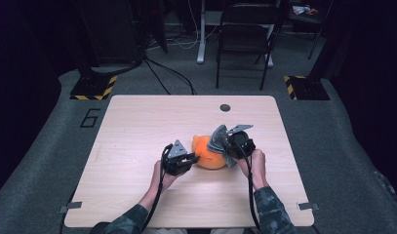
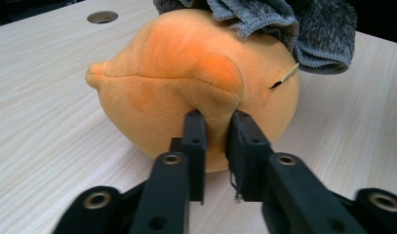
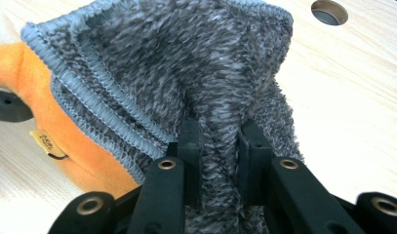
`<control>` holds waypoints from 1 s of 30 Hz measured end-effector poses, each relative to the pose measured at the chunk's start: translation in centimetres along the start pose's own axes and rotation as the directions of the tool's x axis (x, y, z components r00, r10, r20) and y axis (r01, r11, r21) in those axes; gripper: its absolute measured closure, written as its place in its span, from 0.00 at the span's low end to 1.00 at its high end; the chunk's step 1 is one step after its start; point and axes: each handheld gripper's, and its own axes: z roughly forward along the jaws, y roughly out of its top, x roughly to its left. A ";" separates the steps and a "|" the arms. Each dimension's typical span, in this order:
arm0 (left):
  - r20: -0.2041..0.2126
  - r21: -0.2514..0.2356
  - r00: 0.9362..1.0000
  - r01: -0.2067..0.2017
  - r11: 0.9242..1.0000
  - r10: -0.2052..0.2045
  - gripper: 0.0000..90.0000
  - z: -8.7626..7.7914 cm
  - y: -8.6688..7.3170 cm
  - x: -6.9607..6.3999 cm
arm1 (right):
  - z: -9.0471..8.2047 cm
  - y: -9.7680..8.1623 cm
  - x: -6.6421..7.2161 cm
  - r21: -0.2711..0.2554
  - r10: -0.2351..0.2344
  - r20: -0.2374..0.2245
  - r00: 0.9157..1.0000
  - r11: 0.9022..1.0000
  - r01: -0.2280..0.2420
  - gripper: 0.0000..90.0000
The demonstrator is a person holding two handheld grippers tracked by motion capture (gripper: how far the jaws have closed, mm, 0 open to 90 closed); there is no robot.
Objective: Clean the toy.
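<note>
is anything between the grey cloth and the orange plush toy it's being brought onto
Nothing visible. The right gripper is shut on the grey cloth, whose edge already lies against the top of the orange plush toy. The left gripper pinches a fold of the toy lower down, away from the cloth.

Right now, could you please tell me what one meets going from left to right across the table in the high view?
Left gripper → orange plush toy → grey cloth → right gripper.
</note>
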 end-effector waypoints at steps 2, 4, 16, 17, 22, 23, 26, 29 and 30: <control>0.000 0.008 1.000 -0.004 1.000 0.004 0.76 0.0 0.0 0.0 | 0.1 0.1 -0.1 0.002 -0.003 -0.003 1.000 1.000 0.003 0.84; -0.030 0.025 0.999 -0.028 0.999 0.028 0.68 0.1 0.0 -0.1 | 0.2 0.1 -0.2 0.003 0.002 -0.005 1.000 1.000 -0.002 0.84; -0.081 0.052 0.993 -0.080 0.995 0.084 0.55 1.3 -0.7 -0.6 | 0.4 0.2 -0.3 0.016 0.009 -0.007 1.000 1.000 -0.009 0.84; -0.077 0.051 0.993 -0.087 0.995 0.090 0.58 1.4 -0.7 -0.7 | 0.5 0.3 -0.3 0.014 0.003 -0.008 1.000 1.000 -0.003 0.84; -0.080 0.037 0.992 -0.093 0.995 0.096 0.79 1.4 -1.0 -0.9 | 0.5 0.3 -0.1 0.012 0.007 -0.009 1.000 1.000 -0.006 0.84; -0.079 0.033 0.993 -0.091 0.995 0.093 0.82 1.4 -1.0 -0.9 | 0.4 0.3 -0.1 0.013 0.016 -0.008 1.000 1.000 -0.016 0.84; -0.078 0.021 0.993 -0.087 0.996 0.089 0.89 1.3 -0.9 -0.9 | 0.4 0.3 -0.2 0.002 0.007 -0.009 1.000 1.000 -0.007 0.84; -0.065 0.015 0.995 -0.081 0.997 0.081 0.91 1.1 -0.7 -1.0 | 0.0 0.2 -0.3 -0.008 0.018 -0.005 1.000 1.000 -0.018 0.84; -0.066 0.013 0.995 -0.078 0.997 0.079 0.92 1.0 -0.6 -1.0 | -0.2 0.2 -0.3 -0.014 0.023 -0.003 1.000 1.000 -0.023 0.83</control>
